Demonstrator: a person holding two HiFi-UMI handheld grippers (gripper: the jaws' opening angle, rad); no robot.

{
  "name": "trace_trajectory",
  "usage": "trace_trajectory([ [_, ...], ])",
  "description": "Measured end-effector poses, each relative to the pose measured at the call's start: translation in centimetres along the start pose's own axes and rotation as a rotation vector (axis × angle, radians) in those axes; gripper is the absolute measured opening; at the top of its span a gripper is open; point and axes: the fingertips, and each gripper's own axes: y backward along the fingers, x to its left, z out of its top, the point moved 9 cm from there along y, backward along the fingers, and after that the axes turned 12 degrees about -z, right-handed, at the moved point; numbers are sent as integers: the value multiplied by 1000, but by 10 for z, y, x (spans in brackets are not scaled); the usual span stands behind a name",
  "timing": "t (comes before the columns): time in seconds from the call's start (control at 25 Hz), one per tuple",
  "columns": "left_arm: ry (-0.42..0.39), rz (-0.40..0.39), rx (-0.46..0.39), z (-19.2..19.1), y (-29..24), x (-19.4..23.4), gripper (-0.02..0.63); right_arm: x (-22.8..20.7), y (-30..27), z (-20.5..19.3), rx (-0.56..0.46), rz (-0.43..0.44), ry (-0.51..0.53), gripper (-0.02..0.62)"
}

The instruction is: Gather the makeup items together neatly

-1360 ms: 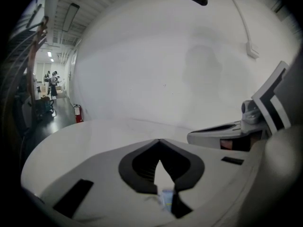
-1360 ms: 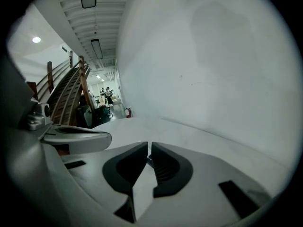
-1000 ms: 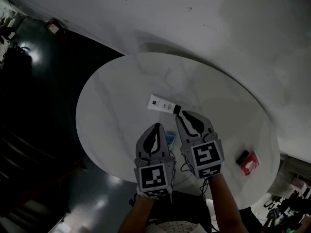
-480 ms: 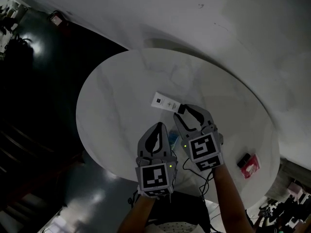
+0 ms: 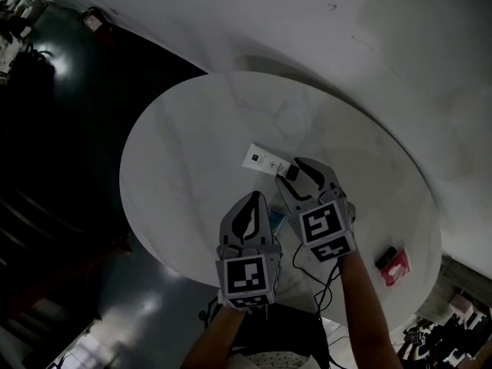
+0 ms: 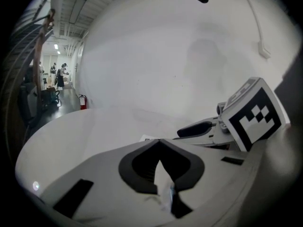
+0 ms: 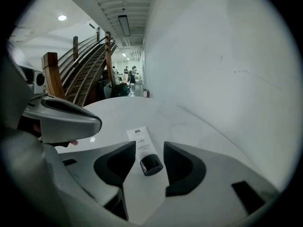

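Observation:
A white tube [image 5: 263, 158] with a black cap [image 5: 292, 173] lies near the middle of the round white table [image 5: 184, 137]. My right gripper [image 5: 291, 172] is open. Its jaws have just been opening and now stand on either side of the cap, with the pads clear of it. In the right gripper view the tube [image 7: 140, 144] points away between the jaws of the right gripper [image 7: 149, 149]. My left gripper [image 5: 253, 200] is shut beside it and hovers over a small blue packet [image 5: 275, 221]. The left gripper [image 6: 160, 141] shows nothing held.
A red packet [image 5: 397, 267] and a small black item [image 5: 383, 255] lie near the table's right edge. A dark floor drops away to the left of the table, and a pale wall stands behind it. The right gripper's marker cube [image 6: 253, 113] fills the right of the left gripper view.
The right gripper's jaws have widened and it has come down and forward, so the tube's cap now sits between them. The left gripper has stayed shut and still.

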Motion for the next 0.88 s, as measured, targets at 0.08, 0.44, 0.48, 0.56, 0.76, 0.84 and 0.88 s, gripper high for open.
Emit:
trace_trajectory([
  [0.08,-1,-7,2,1,-2,-1,34,0,-4,0,1,12,7,207],
  [0.44,13,-17,7,0,-7,-2,34,3,-15,-1,27,89,91,215],
  [0.48,14,-15,8,0,-7,-1,34,4,-16,-1,25,98,103,215],
  [0.56,17,-13,10,0,-8,0,34,5,-17,-1,19,106,117,216],
  [0.76,23,-8,13,-2,-8,1,34,6,-23,-6,29,121,167,215],
  [0.84,26,-5,14,-3,-8,1,34,6,-24,-8,40,120,193,215],
  [0.88,27,-4,15,-3,-8,1,34,6,-25,-9,45,120,199,215],
])
